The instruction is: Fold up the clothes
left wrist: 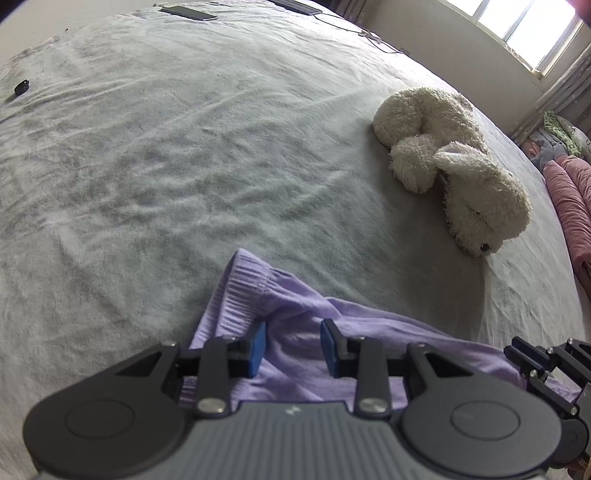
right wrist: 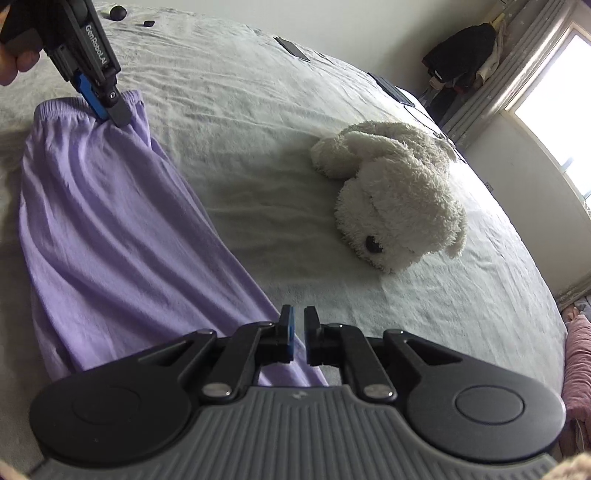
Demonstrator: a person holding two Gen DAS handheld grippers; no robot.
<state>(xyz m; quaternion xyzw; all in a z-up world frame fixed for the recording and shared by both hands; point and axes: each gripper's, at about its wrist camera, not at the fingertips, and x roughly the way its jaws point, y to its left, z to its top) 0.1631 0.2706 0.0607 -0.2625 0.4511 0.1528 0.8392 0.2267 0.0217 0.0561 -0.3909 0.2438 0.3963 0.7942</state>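
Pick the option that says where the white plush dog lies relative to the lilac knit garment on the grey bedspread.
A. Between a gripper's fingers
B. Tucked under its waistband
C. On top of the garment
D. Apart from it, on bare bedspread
D: the white plush dog lies on the grey bedspread, with a bare stretch between it and the lilac knit garment.

one lilac garment point(right wrist: 103, 229) on the bed cover point(left wrist: 184, 166). one white plush dog point(right wrist: 391, 199). two handheld grippers: left gripper point(left wrist: 293, 347), right gripper point(right wrist: 299, 334). one dark phone-like slab point(left wrist: 188, 13). one small black object point(left wrist: 21, 88).
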